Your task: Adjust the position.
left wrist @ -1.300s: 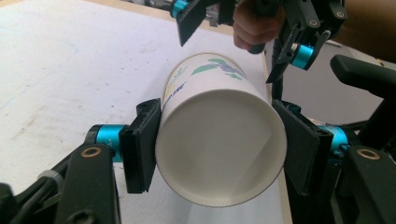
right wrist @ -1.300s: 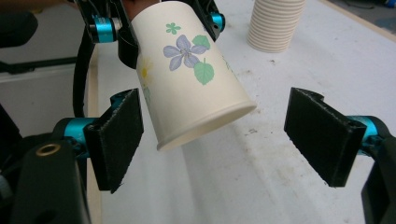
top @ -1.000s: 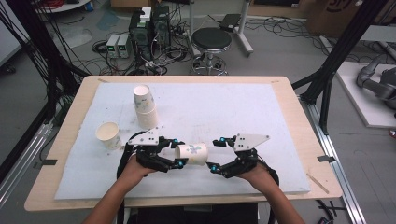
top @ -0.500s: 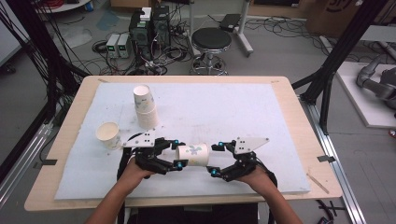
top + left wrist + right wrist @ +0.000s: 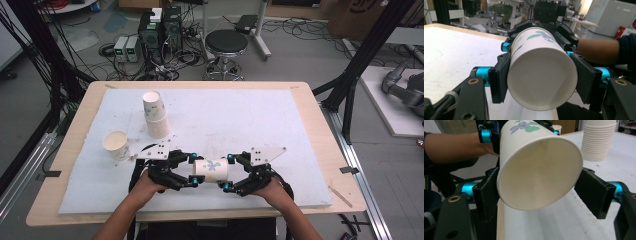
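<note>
Tall cup stack (image 5: 599, 141) behind floral cup (image 5: 539, 170), right gripper view.

a paper cup (image 5: 211, 170) is held level above the table's (image 5: 300, 107) near edge, between the left gripper (image 5: 192, 170) and right gripper (image 5: 227, 173). behind-left, stacked cups (image 5: 155, 115) are placed, a single cup (image 5: 115, 144) further left.

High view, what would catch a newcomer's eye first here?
A flowered paper cup lies on its side between the two grippers near the table's front edge. The left gripper is shut on one end; the right gripper has just been closing around the other, one finger apart from the rim. Farther back on the left stands a cup stack, and a lone cup sits nearer the left edge.
</note>
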Demonstrator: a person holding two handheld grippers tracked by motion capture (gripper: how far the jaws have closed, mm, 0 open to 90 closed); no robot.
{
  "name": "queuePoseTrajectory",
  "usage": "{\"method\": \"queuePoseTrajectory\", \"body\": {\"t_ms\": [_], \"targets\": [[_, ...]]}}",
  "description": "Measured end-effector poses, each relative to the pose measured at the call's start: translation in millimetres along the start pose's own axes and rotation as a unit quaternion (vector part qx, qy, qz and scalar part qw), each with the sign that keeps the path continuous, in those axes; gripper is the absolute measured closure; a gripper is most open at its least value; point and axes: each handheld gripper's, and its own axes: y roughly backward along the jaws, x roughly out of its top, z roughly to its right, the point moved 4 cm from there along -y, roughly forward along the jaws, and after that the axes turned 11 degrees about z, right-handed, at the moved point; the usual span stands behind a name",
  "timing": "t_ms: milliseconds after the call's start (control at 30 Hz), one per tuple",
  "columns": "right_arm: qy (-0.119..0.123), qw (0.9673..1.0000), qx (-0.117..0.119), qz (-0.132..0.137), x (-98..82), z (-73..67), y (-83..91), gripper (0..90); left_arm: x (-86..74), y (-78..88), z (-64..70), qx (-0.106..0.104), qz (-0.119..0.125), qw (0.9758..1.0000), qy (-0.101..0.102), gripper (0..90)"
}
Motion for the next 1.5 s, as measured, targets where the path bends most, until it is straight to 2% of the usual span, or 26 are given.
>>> {"method": "queuePoseTrajectory", "body": {"t_ms": [233,500,533,600,633,733,833,1000,1200,1500], "targets": [[-0.016,0.9993,0.012,0.032,4.2,0.9,4.3,29.0,-0.3,1.7,-1.1,-0.004,0.022,0.9996,0.015,36.8],[-0.012,0.9993,0.014,0.032,5.9,0.3,5.9,31.2,-1.6,2.6,-0.2,-0.002,0.018,0.9997,0.016,36.1],[-0.011,0.9994,0.013,0.029,6.0,0.1,6.1,31.2,-2.0,2.3,-0.4,0.003,0.016,0.9997,0.021,35.5],[-0.01,0.9994,0.012,0.029,6.8,0.0,6.7,31.1,-2.3,1.7,-2.2,0.024,0.007,0.999,0.036,22.5],[-0.011,0.9995,0.011,0.027,7.2,-0.1,7.3,31.1,-2.6,2.3,-3.3,0.038,-0.005,0.9987,0.035,15.6],[-0.011,0.9997,0.001,0.021,8.7,1.6,9.9,30.9,-1.5,4.8,-3.2,0.059,-0.024,0.9978,0.016,13.8],[0.002,0.9998,-0.016,-0.01,8.6,3.9,11.8,30.7,1.1,7.2,-3.2,0.068,-0.04,0.9969,0.001,13.8],[0.018,0.9983,-0.029,-0.047,8.8,5.8,10.1,30.6,6.3,9.0,-3.5,0.083,-0.085,0.9924,-0.031,13.9],[0.043,0.9934,-0.041,-0.098,14.4,8.9,4.5,30.5,10.1,7.1,-4.6,0.086,-0.117,0.9883,-0.047,14.1],[0.076,0.9842,-0.037,-0.156,30.0,11.7,-5.3,30.5,11.7,1.3,-6.2,0.082,-0.162,0.9815,-0.062,14.2]]}}
